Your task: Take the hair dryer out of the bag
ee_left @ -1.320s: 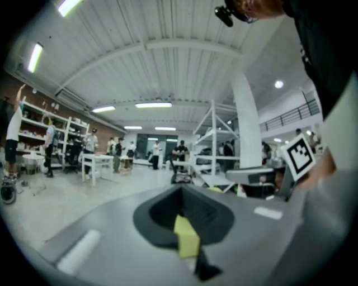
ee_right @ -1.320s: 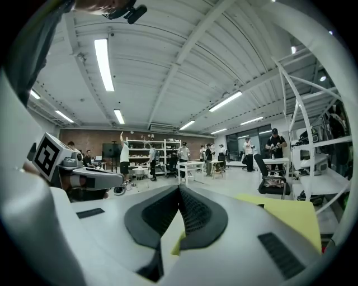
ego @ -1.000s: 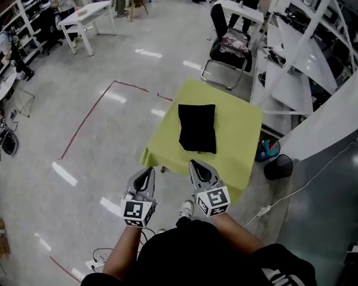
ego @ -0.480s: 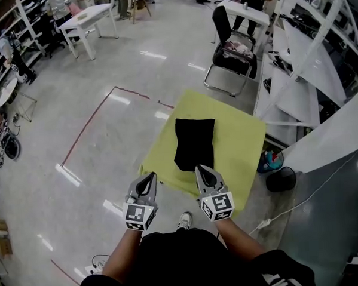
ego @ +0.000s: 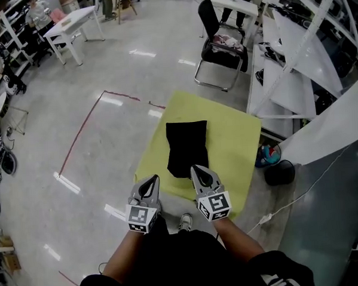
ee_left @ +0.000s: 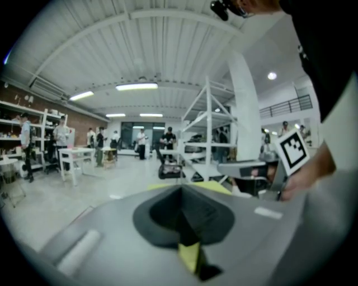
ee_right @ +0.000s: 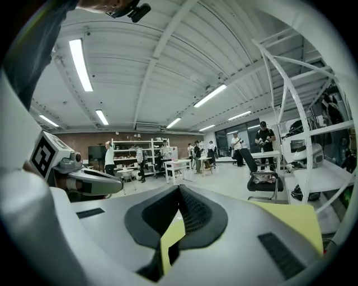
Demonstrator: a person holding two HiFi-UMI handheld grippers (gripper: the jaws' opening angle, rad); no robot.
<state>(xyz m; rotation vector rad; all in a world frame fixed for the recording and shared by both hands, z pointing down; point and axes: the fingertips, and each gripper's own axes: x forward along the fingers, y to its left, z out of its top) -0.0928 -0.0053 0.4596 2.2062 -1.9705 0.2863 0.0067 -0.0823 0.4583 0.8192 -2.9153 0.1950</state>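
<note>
While nothing has yet been taken hold of, the head view shows the black bag [ego: 187, 148] lying flat near the middle of the yellow-green worktop [ego: 236, 148]. The hair dryer is not seen; it is judged to be inside, since the cloth bulges slightly. The left hand-held gripper [ego: 152, 179] is held at the near edge of the worktop, beside the bag's near left corner and apart from it. The right hand-held gripper [ego: 194, 168] is held over the bag's near end; whether it touches cannot be told. Both are clenched on nothing.

Seen from the left gripper view, the left hand-held gripper [ee_left: 180, 191] has its jaws pressed together, with only a strip of worktop [ee_left: 189, 256] glimpsed below them. The right hand-held gripper [ee_left: 258, 167] is seen alongside.

Seen from the right gripper view, the right hand-held gripper [ee_right: 179, 192] is likewise closed and empty, the worktop [ee_right: 293, 222] spreading to its right and the left hand-held gripper [ee_right: 84, 180] seen beside it.

The bag is judged to be soft, limp and light, so it can be expected to fold and slide when pulled. Which end is its mouth cannot be made out. One edge of the mouth is best pinched to anchor the cloth. The hair dryer is judged rigid, smooth and heavier, and is best gripped by its handle, not its rounded barrel.
</note>
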